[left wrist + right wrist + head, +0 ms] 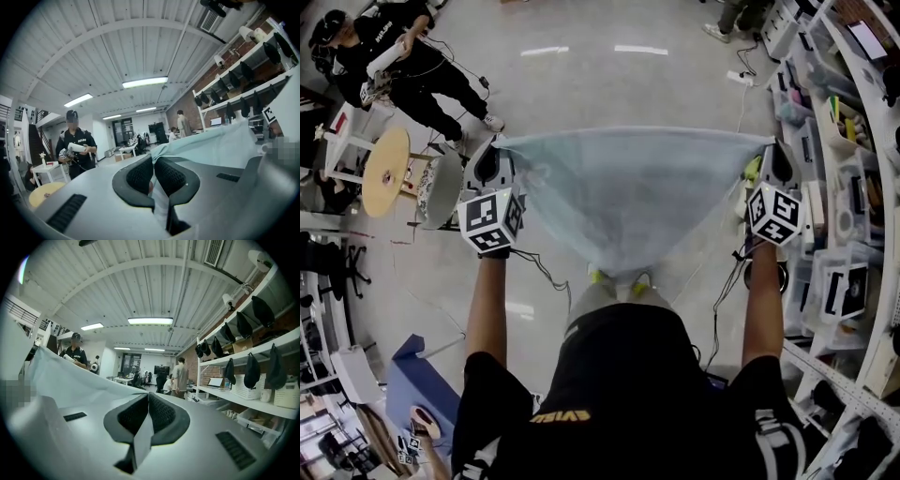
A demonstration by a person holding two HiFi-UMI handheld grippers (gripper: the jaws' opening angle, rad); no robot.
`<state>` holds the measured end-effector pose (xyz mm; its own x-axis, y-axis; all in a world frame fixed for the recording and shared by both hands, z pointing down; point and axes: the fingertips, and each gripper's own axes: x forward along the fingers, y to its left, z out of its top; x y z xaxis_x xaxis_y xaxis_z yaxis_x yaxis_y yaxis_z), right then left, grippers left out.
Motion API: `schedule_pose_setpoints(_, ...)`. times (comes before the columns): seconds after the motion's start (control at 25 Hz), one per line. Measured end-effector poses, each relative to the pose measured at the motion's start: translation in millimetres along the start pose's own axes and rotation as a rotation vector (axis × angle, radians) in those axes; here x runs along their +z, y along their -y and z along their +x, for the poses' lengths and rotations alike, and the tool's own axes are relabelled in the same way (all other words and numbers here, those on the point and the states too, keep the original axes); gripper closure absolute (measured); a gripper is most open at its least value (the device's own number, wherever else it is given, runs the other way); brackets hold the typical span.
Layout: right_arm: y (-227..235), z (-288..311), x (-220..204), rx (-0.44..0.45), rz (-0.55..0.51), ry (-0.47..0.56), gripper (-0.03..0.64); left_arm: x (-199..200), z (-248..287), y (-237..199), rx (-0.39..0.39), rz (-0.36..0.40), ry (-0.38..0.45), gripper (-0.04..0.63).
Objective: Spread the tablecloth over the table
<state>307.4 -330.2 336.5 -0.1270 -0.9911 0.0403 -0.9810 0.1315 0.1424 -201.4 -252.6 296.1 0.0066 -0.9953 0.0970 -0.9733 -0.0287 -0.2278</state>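
A pale blue-green tablecloth (pixel 628 192) hangs stretched between my two grippers in the head view, its top edge taut and its middle sagging to a point near the person's feet. My left gripper (pixel 495 155) is shut on the cloth's left corner; in the left gripper view the cloth (pixel 220 143) runs off to the right from the closed jaws of that gripper (pixel 153 164). My right gripper (pixel 769 157) is shut on the right corner; in the right gripper view the cloth (pixel 70 380) spreads to the left from this gripper (pixel 148 401). Both point about level. No table lies under the cloth.
A person in black (pixel 403 61) stands at the upper left beside a round wooden table (pixel 386 171) and a white stool (pixel 342 141). Shelves with bins and boxes (pixel 839 169) line the right side. A blue seat (pixel 427 389) is at lower left. Glossy floor (pixel 609 84) lies ahead.
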Motion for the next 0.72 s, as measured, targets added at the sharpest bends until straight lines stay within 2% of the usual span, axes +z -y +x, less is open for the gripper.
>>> schedule_pose_setpoints(0.24,-8,22,0,-0.064,-0.021,-0.006,0.609,-14,50,-14,-0.072,0.005,0.008,0.571)
schedule_pose_setpoints(0.48,-17,43,7,-0.155,-0.05,-0.048,0.609,-25,113,-28,-0.185,-0.005,0.01,0.571)
schedule_pose_setpoints(0.6,-25,57,6,-0.195,-0.093,-0.092,0.609,-36,144,-36,-0.245,-0.014,-0.006,0.569)
schedule_pose_setpoints(0.72,-25,73,-3,-0.243,-0.112,-0.156,0.609,-48,176,-34,-0.306,0.014,-0.029,0.569)
